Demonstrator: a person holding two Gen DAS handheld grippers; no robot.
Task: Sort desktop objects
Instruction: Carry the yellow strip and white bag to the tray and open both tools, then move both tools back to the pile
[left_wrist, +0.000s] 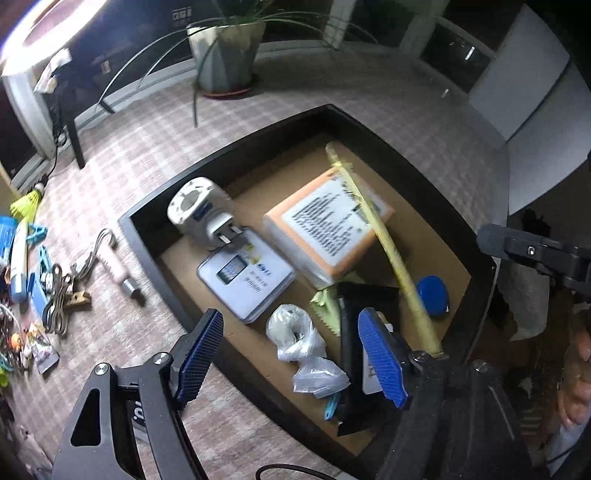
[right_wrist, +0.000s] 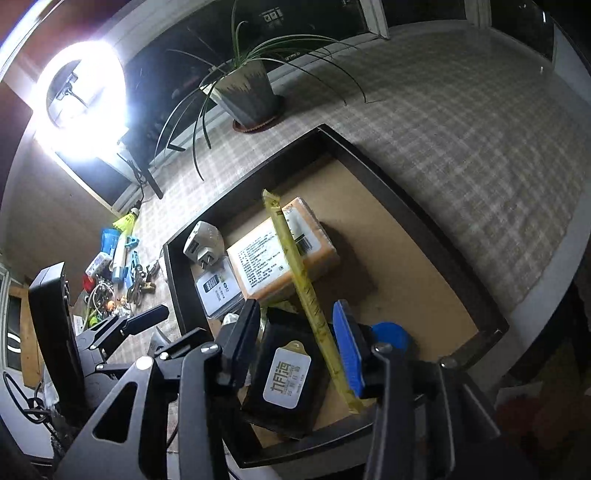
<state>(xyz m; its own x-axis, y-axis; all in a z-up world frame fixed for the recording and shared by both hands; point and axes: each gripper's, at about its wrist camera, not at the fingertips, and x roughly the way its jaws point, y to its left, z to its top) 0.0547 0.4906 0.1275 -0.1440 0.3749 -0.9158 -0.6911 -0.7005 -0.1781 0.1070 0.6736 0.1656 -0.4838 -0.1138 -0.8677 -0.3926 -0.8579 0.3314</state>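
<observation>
A black tray (left_wrist: 155, 236) with a brown floor holds a white plug adapter (left_wrist: 199, 214), a silver card case (left_wrist: 247, 280), an orange labelled box (left_wrist: 328, 225), a black pouch (right_wrist: 284, 373) with a white tag, a clear plastic bag (left_wrist: 295, 332) and a blue round lid (left_wrist: 432, 291). A yellow measuring strip (right_wrist: 295, 258) lies slanted over the orange box. Its near end runs between the fingers of my right gripper (right_wrist: 295, 332), close to the blue pad (right_wrist: 347, 350), and the jaws stand apart around it. My left gripper (left_wrist: 290, 317) hangs wide open over the tray's near edge, nothing between its pads.
Small clutter lies on the checked tablecloth left of the tray: a pink cable (left_wrist: 110, 266), a clothespin (left_wrist: 79, 299), a yellow shuttlecock (left_wrist: 26, 203) and blue items. A potted plant (left_wrist: 225, 55) stands at the back. A bright ring light (right_wrist: 81, 96) glares at far left.
</observation>
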